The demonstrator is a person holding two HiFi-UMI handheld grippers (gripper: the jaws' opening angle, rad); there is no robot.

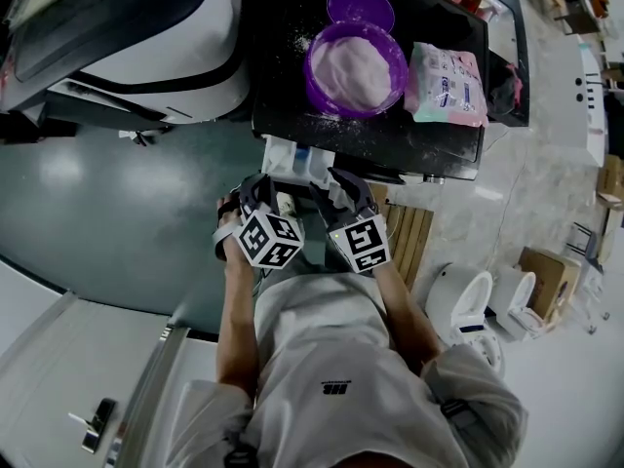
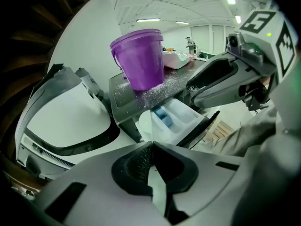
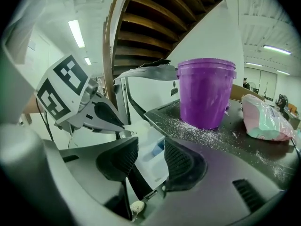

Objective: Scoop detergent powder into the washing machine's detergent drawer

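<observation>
holding white scoop in my clenched left gripper | right gripper released, empty | detergent drawer just ahead, under the scoop

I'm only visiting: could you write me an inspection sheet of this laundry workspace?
Surface: black washer top, dusted with spilled powder.
Job's things: purple bucket open, powder inside, lid beyond it; detergent drawer pulled out.
Clutter: pink bag beside the bucket.
Grippers: left claw shut on what looks like a pale scoop; right claw open, empty.
Cables: one thin dark line near the left claw, perhaps a lead.
Surroundings: wooden stairs overhead; grey floor.
</observation>
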